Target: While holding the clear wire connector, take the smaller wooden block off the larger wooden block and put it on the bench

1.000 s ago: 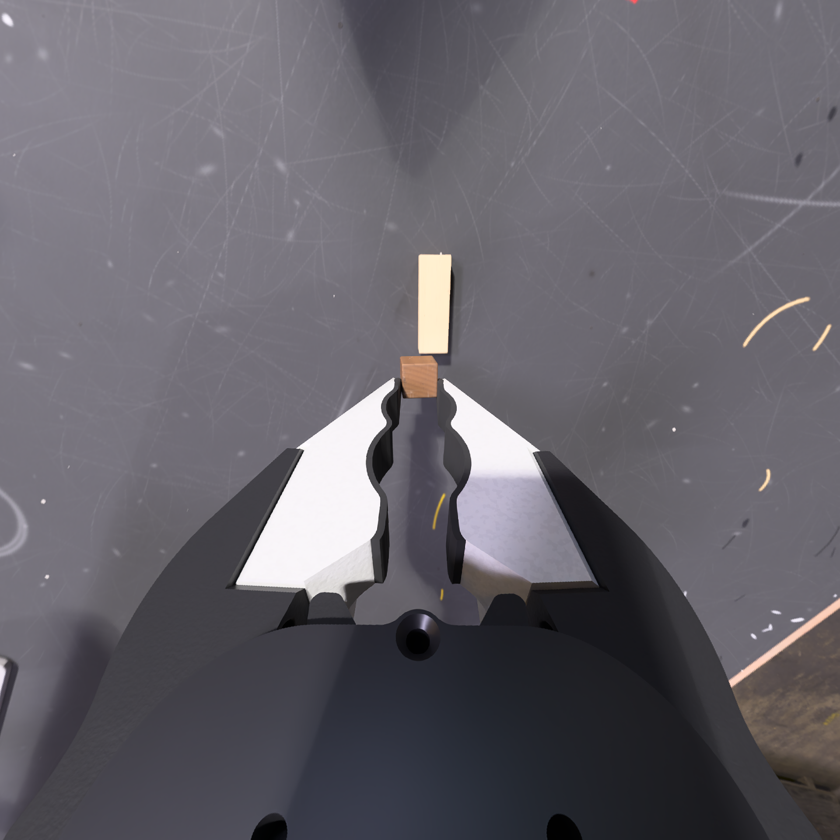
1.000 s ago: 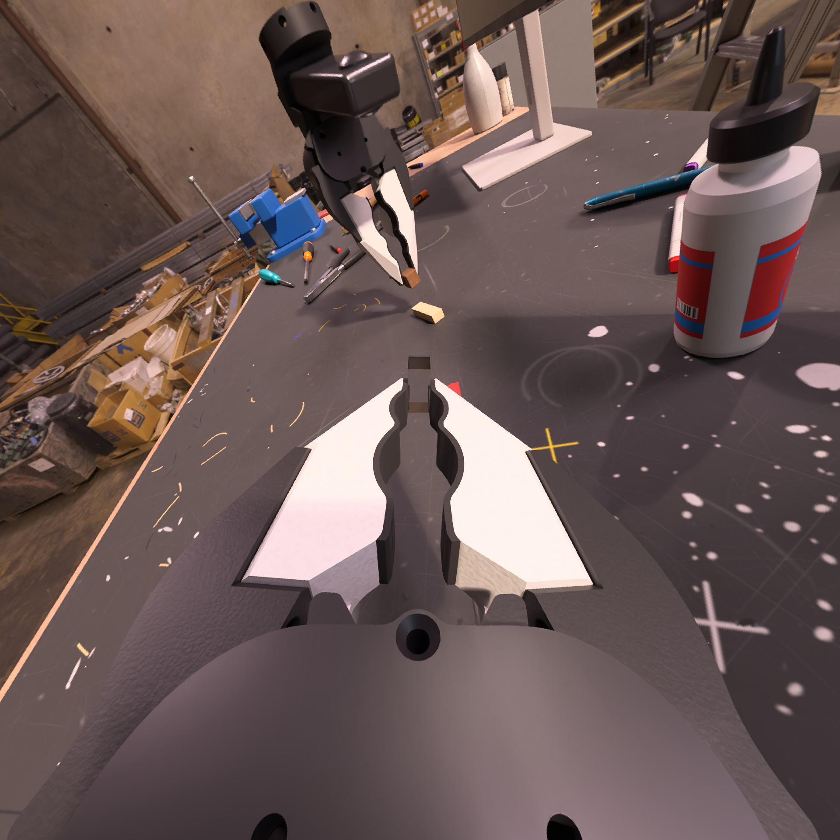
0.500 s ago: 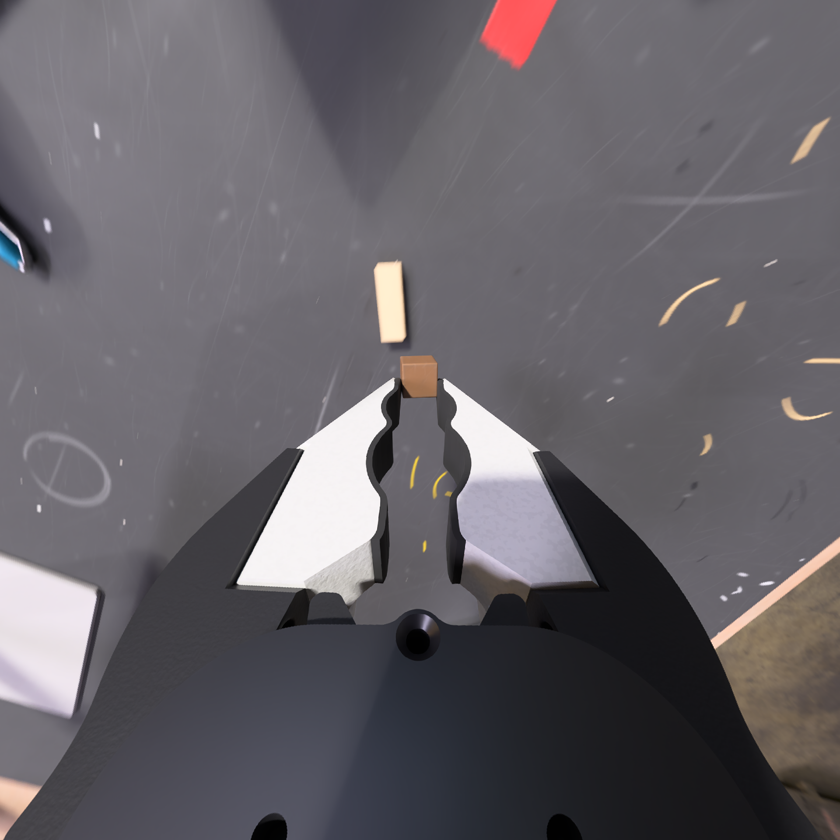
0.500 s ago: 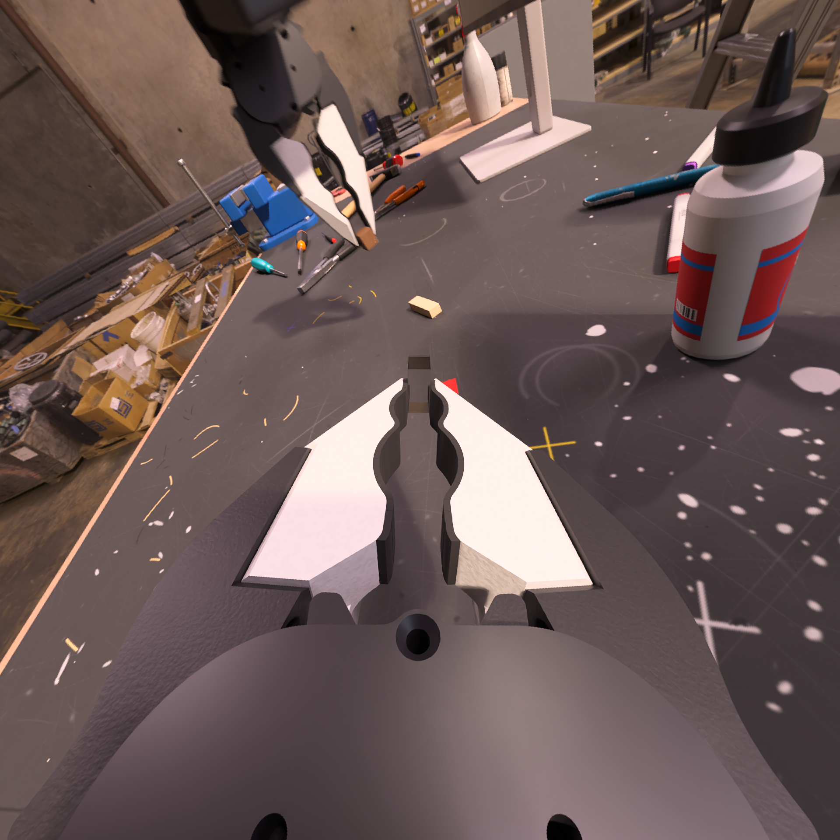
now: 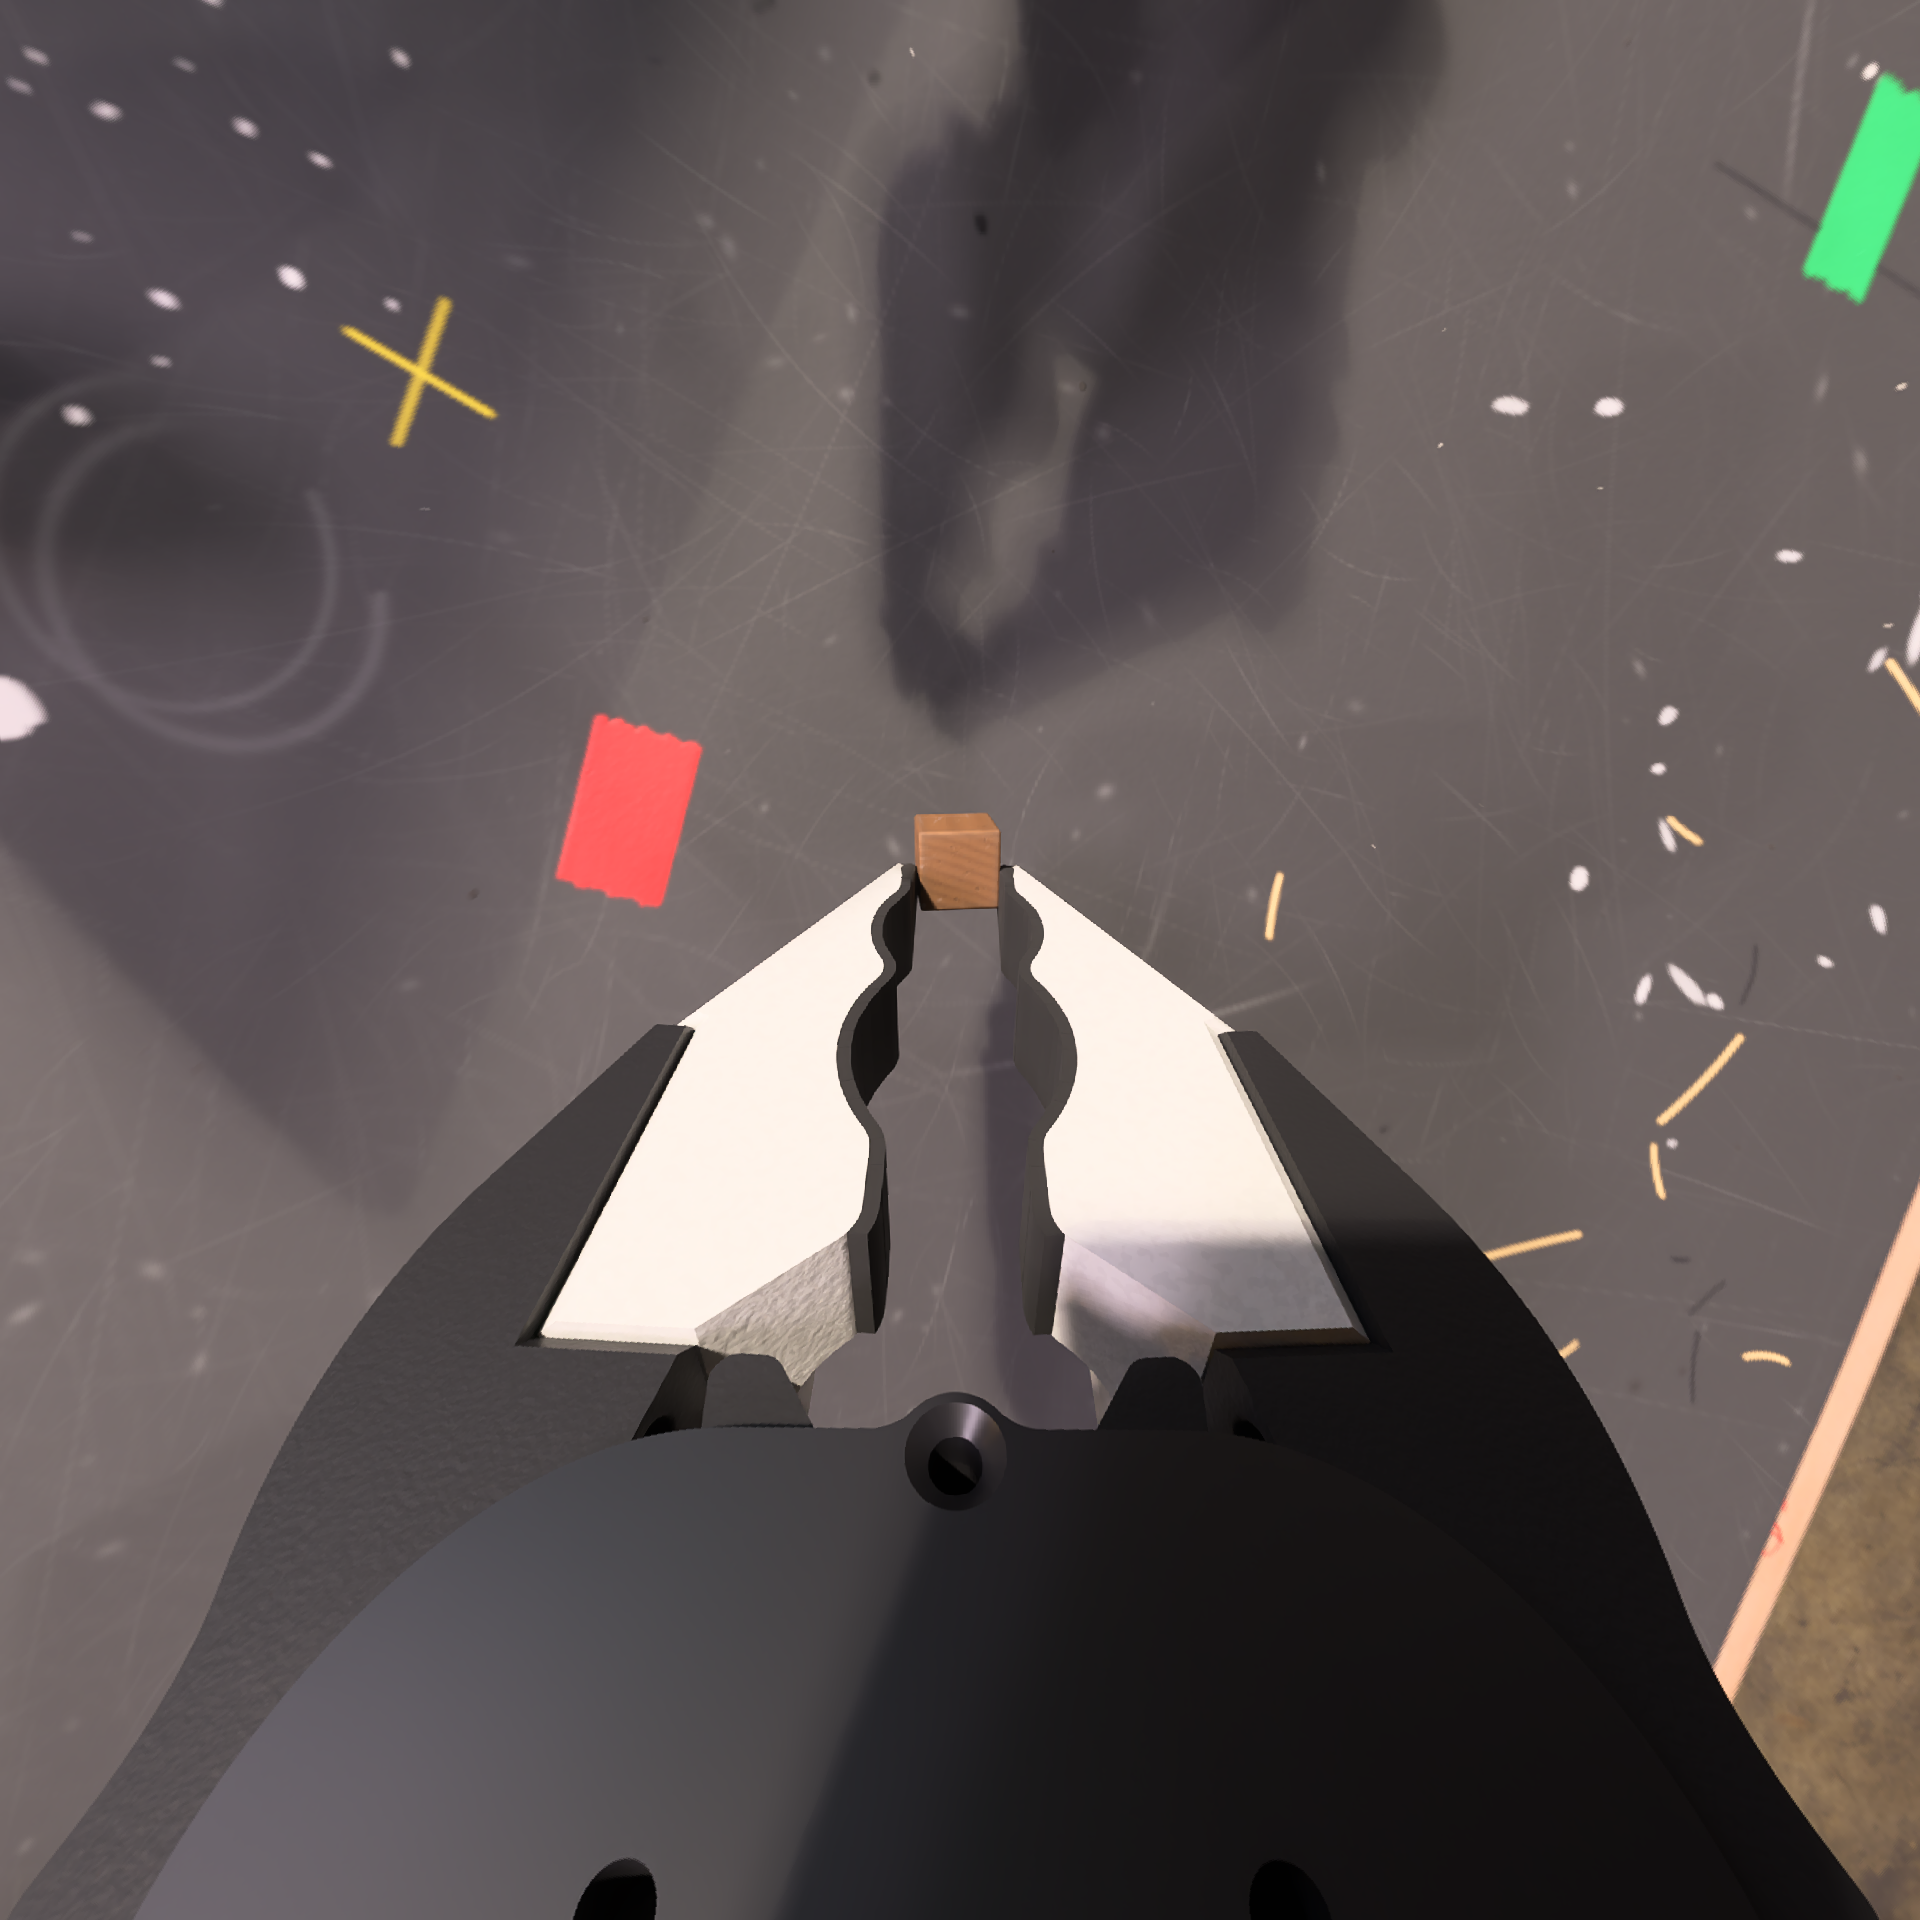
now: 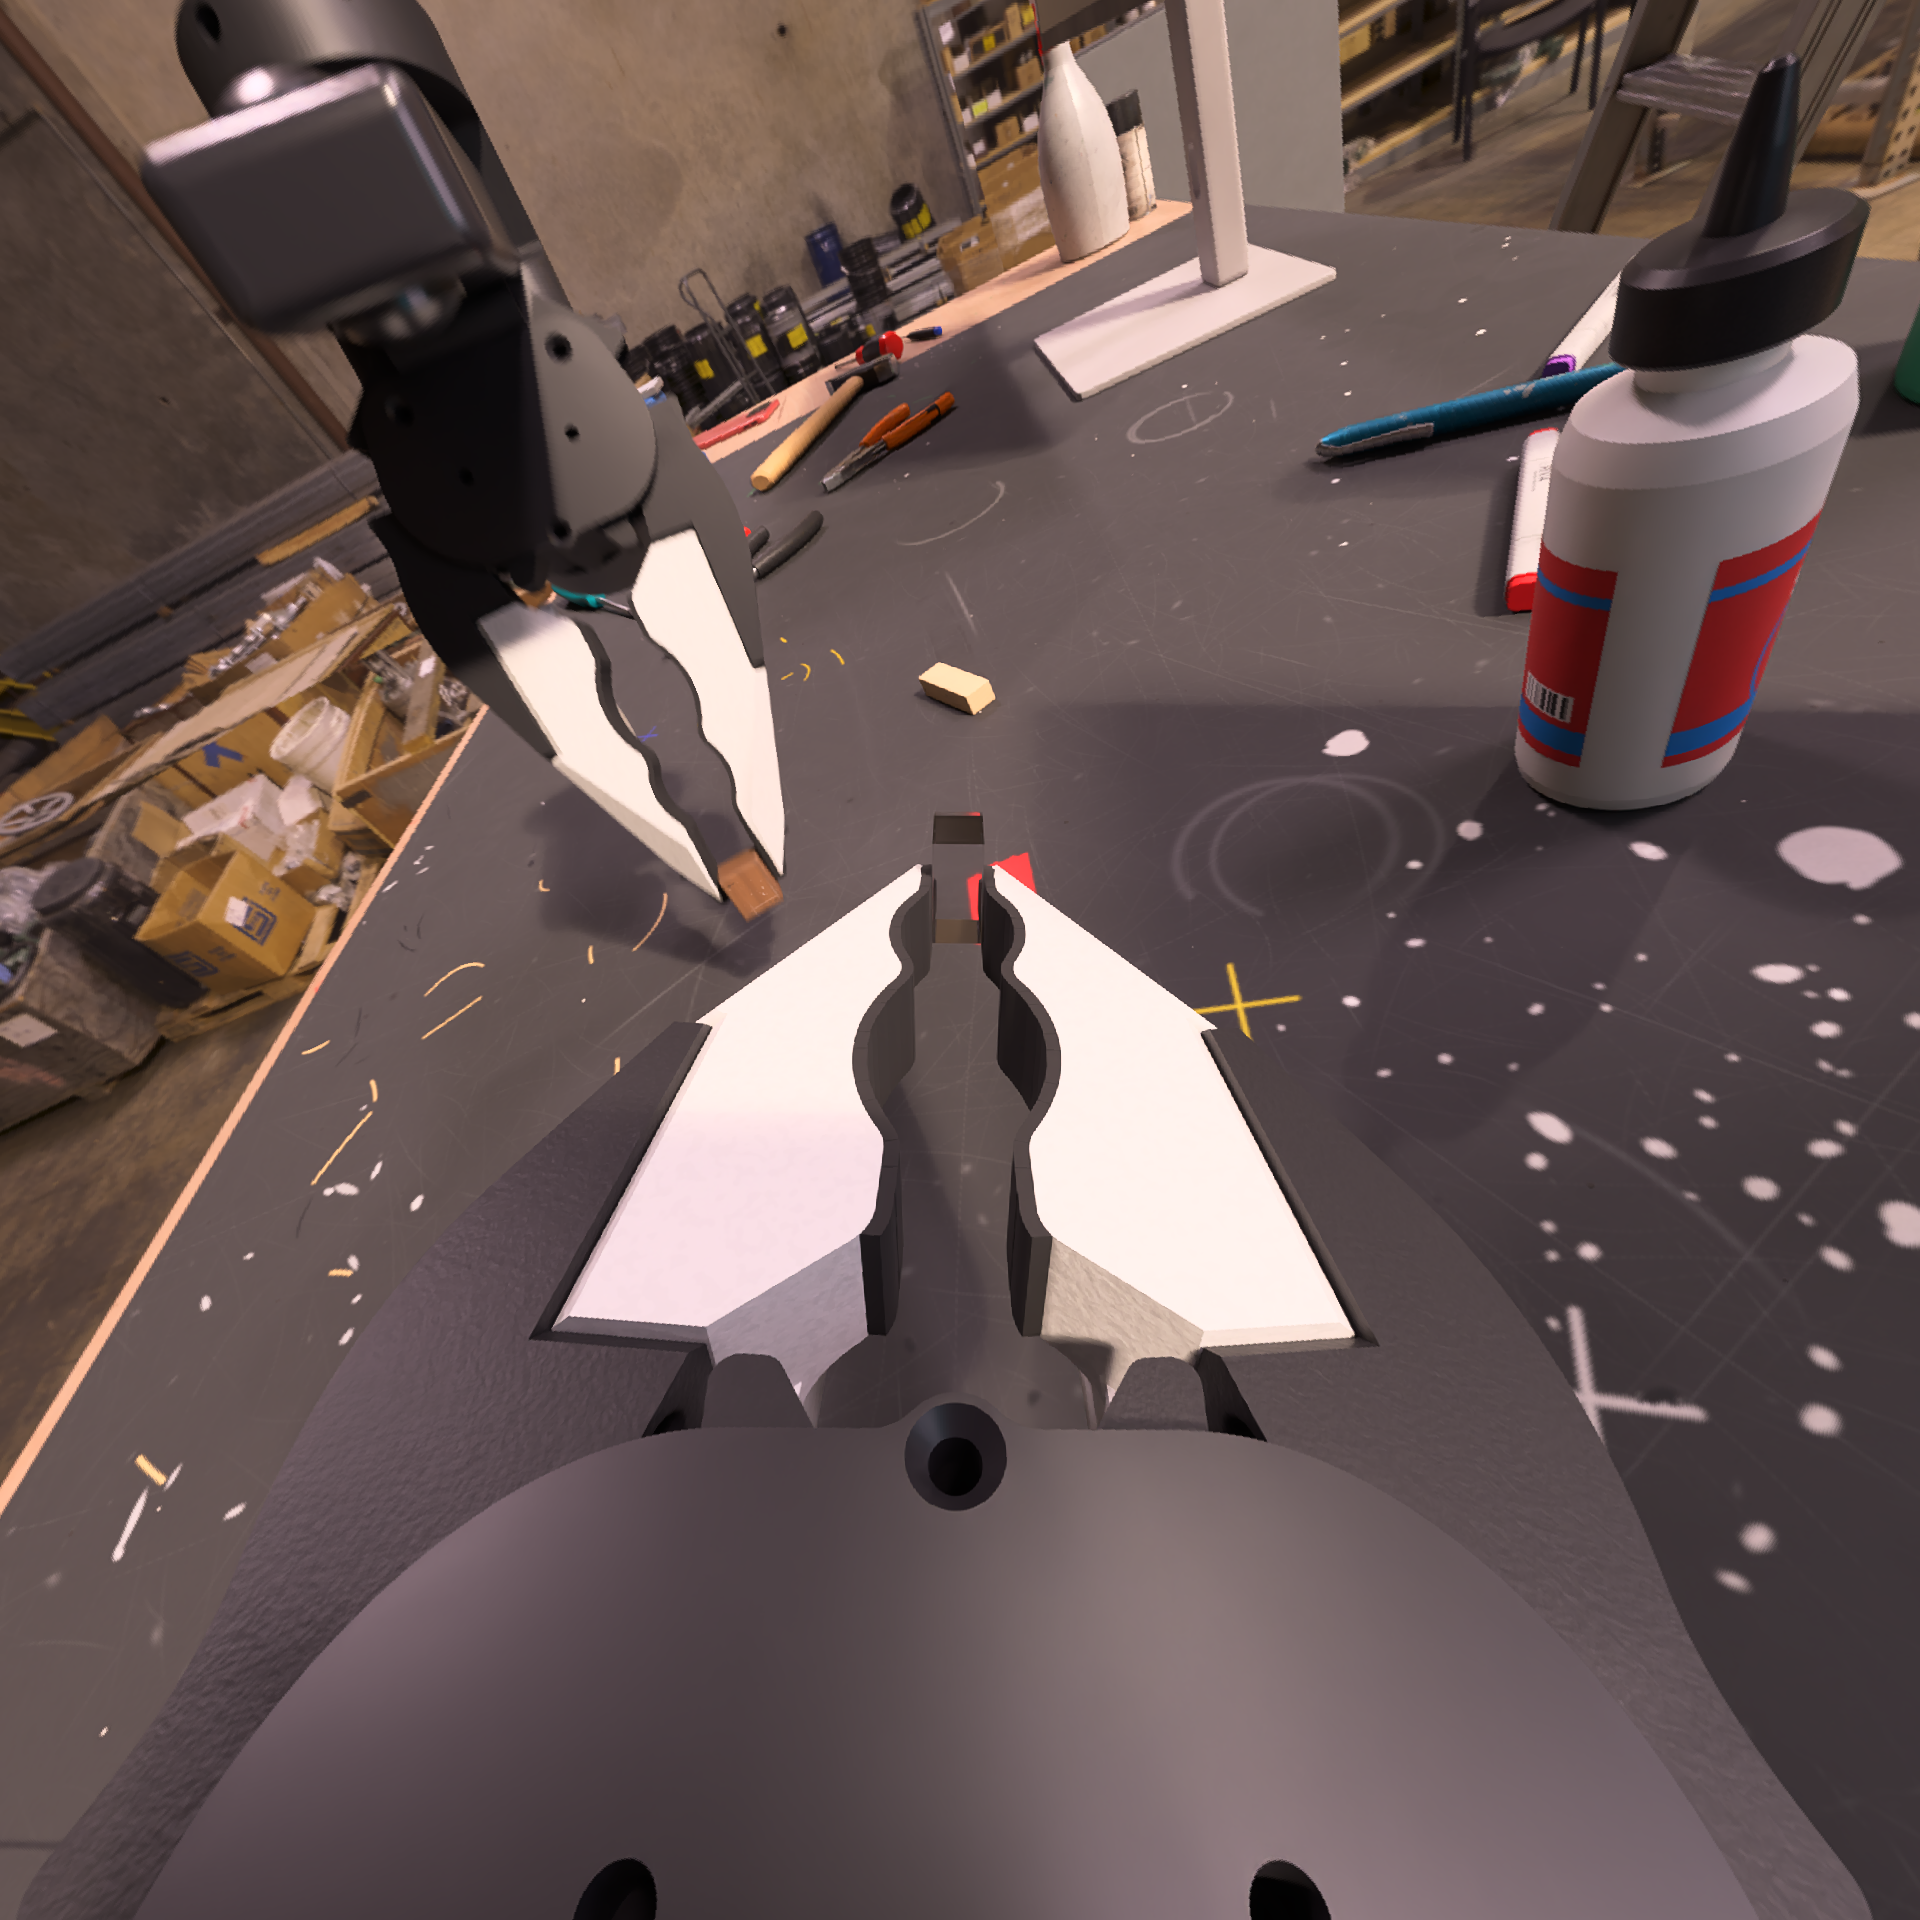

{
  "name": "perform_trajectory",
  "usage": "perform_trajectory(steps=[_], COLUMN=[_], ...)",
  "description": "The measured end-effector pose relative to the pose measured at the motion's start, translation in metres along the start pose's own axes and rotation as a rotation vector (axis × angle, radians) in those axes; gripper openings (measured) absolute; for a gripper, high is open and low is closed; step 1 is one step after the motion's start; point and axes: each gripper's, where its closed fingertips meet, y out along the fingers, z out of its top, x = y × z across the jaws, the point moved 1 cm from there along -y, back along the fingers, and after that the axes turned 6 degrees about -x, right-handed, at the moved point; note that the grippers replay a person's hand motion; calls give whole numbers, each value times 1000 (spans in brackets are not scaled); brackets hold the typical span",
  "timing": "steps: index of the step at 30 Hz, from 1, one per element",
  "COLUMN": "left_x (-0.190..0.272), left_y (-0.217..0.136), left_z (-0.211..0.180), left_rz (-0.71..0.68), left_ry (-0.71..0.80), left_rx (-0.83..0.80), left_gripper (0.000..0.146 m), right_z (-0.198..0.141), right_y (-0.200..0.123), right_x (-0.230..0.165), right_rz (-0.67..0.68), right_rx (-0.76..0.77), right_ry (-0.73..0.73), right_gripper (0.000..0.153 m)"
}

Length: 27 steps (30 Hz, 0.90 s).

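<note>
My left gripper (image 5: 956,885) is shut on the smaller wooden block (image 5: 956,868), a brown cube pinched at the fingertips. In the right wrist view this gripper (image 6: 750,871) points down and holds the cube (image 6: 750,888) low over the dark bench (image 6: 1143,582), left of my right gripper; I cannot tell whether the cube touches. The larger wooden block (image 6: 956,688), pale and oblong, lies bare on the bench farther back. My right gripper (image 6: 957,881) is shut on the clear wire connector (image 6: 957,831), which sticks out past the fingertips.
A white glue bottle (image 6: 1683,520) stands at the right, with pens (image 6: 1455,416) behind it. A white stand base (image 6: 1184,322), hammer (image 6: 821,416) and pliers (image 6: 888,436) lie at the back. Red tape (image 5: 627,810) and green tape (image 5: 1865,197) mark the bench. The bench edge (image 6: 208,1143) runs along the left.
My left gripper has carried the brown cube away from the pale block, toward my right gripper and down near the bench. The pale block has left the left wrist view. The right gripper stayed put.
</note>
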Motion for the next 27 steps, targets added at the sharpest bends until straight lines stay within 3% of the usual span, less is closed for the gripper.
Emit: perform_trajectory(steps=[6,12,15,20,27], left_x=[-3,-9,-13,-14,-32], left_y=[38,46,43,15,-59], left_z=[3,6,8,10,4], left_rz=[40,50,82,101,212], left_ry=[8,-12,-16,-11,-8], left_rx=[-41,-19,4,58,136], left_gripper=[15,15,43,48,44], right_z=[-1,-2,-2,-3,-3], right_y=[1,1,1,1,1], right_x=[1,1,2,2,2], right_rz=[-11,-17,-17,-17,-18], right_rx=[-12,-20,-20,-19,-21], right_ry=[0,-6,-4,-3,-2], right_gripper=[8,8,8,8,8])
